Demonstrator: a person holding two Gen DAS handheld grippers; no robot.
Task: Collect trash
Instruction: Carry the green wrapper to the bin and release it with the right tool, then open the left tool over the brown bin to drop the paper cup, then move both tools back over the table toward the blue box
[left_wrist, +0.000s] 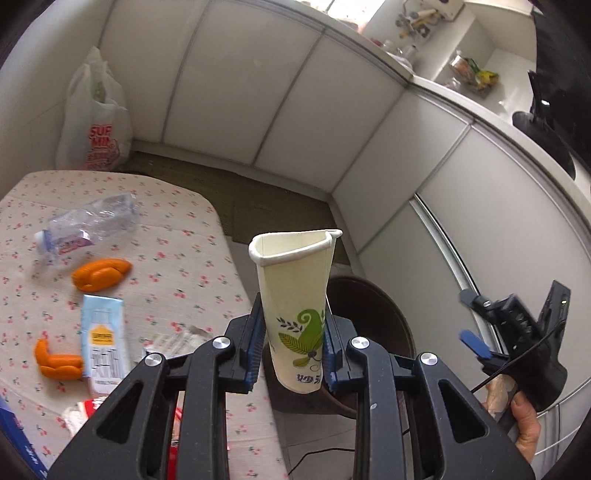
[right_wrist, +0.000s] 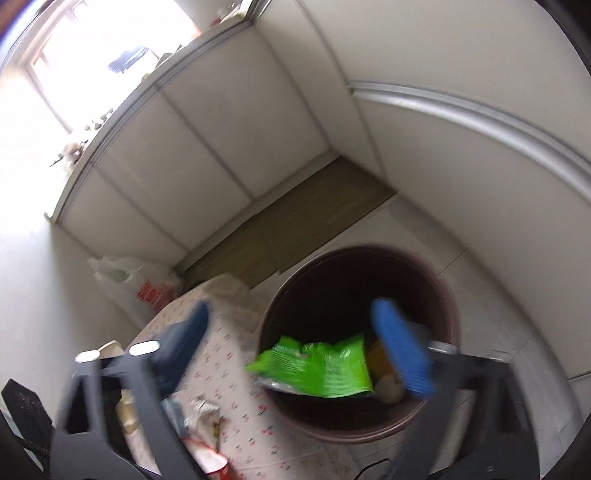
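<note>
My left gripper (left_wrist: 293, 345) is shut on a squashed paper cup (left_wrist: 295, 295) with a green leaf print, held upright past the table's right edge, in front of the dark brown bin (left_wrist: 373, 306). My right gripper (right_wrist: 295, 350) is open and empty above the bin (right_wrist: 448, 295); it also shows in the left wrist view (left_wrist: 476, 328). A green snack bag (right_wrist: 317, 365) lies at the bin's mouth between my right fingers. On the floral table (left_wrist: 177, 266) lie a crushed plastic bottle (left_wrist: 88, 225), orange peels (left_wrist: 101, 273), and a milk carton (left_wrist: 103, 339).
A white shopping bag (left_wrist: 94, 122) stands on the floor by the white cabinets (left_wrist: 288, 110). More wrappers and a red-rimmed cup (right_wrist: 212, 461) lie at the table's near end. A countertop (left_wrist: 480, 92) with clutter runs along the right.
</note>
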